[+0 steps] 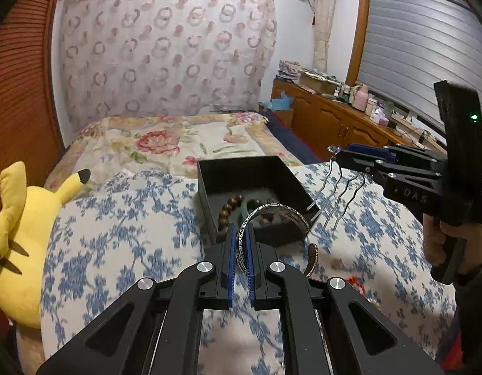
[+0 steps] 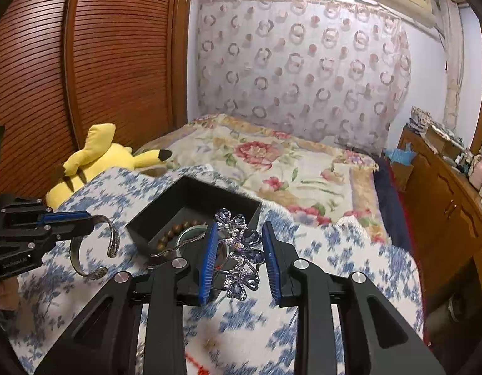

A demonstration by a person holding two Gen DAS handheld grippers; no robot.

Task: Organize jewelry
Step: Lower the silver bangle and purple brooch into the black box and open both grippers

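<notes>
From my left camera, my left gripper (image 1: 241, 234) pinches a silver bangle (image 1: 273, 214) above the black box (image 1: 238, 168) (brown beads (image 1: 230, 207) inside). From my right camera, my right gripper (image 2: 241, 250) holds a purple flower comb (image 2: 242, 250) over the box.

The right gripper (image 2: 239, 257) holds a purple flower comb (image 2: 241, 250) between its blue pads (image 2: 208, 259). The comb's wavy metal prongs stick out to the left, over a black box (image 2: 166, 207). The box sits on a blue and white blanket (image 2: 350, 268). Brown beads (image 2: 170, 236) and a round green ring (image 2: 191, 234) lie in the box. At the left, the left gripper (image 2: 84, 220) pinches a silver cuff (image 2: 94, 250), which hangs over the blanket, beside the box. A yellow plush toy (image 2: 100, 156) lies behind, next to a brown slatted door (image 2: 84, 62).
</notes>
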